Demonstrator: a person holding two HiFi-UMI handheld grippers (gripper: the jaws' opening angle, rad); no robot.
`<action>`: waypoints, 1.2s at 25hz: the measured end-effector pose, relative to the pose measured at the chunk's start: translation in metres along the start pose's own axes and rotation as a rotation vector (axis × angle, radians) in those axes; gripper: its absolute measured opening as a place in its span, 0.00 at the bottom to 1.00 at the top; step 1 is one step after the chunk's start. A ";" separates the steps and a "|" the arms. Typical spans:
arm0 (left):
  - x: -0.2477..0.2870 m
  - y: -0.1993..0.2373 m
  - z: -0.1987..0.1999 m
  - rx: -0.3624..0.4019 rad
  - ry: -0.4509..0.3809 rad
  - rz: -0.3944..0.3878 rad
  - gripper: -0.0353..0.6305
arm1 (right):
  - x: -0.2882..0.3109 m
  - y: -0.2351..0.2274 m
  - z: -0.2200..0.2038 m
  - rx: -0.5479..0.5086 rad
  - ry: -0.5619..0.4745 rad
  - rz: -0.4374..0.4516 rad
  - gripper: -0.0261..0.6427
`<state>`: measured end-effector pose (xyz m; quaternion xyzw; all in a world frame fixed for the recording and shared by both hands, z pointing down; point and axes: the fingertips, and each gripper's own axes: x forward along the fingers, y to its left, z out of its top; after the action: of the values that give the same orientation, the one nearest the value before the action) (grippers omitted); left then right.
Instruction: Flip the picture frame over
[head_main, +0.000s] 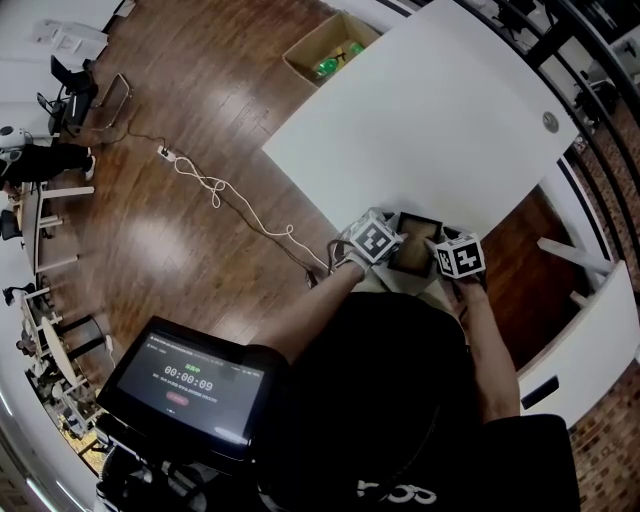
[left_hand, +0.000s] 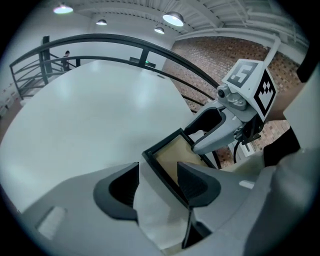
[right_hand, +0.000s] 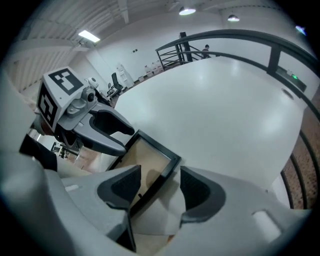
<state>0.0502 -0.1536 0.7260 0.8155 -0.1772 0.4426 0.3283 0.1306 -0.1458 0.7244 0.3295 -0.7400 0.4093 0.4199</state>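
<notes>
The picture frame (head_main: 412, 252) lies at the near edge of the white table (head_main: 420, 110), its brown backing up inside a black border. My left gripper (head_main: 398, 245) is at its left side and my right gripper (head_main: 432, 250) at its right side. In the left gripper view the frame (left_hand: 172, 160) has one black edge running between the open jaws of the left gripper (left_hand: 157, 182), with the right gripper (left_hand: 220, 125) reaching over the far side. In the right gripper view the frame (right_hand: 142, 160) has its opposite edge between the open jaws of the right gripper (right_hand: 160, 187). The left gripper (right_hand: 95, 127) faces it.
A cardboard box (head_main: 330, 48) with green items stands on the wooden floor beyond the table's far left corner. A white cable (head_main: 215, 190) snakes over the floor. A dark screen (head_main: 185, 385) showing a timer sits at my lower left. A black railing (head_main: 590, 150) runs along the right.
</notes>
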 end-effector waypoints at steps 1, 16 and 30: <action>-0.003 0.003 0.003 -0.009 -0.015 0.007 0.42 | -0.004 -0.005 0.001 0.016 -0.017 -0.007 0.39; -0.132 -0.048 0.002 -0.039 -0.389 -0.117 0.08 | -0.136 0.046 -0.017 0.098 -0.395 -0.188 0.03; -0.247 -0.121 -0.058 -0.034 -0.612 -0.145 0.07 | -0.210 0.181 -0.062 -0.060 -0.553 -0.237 0.03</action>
<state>-0.0491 -0.0262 0.4961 0.9156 -0.2166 0.1492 0.3040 0.0925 0.0199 0.4966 0.5000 -0.7944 0.2301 0.2568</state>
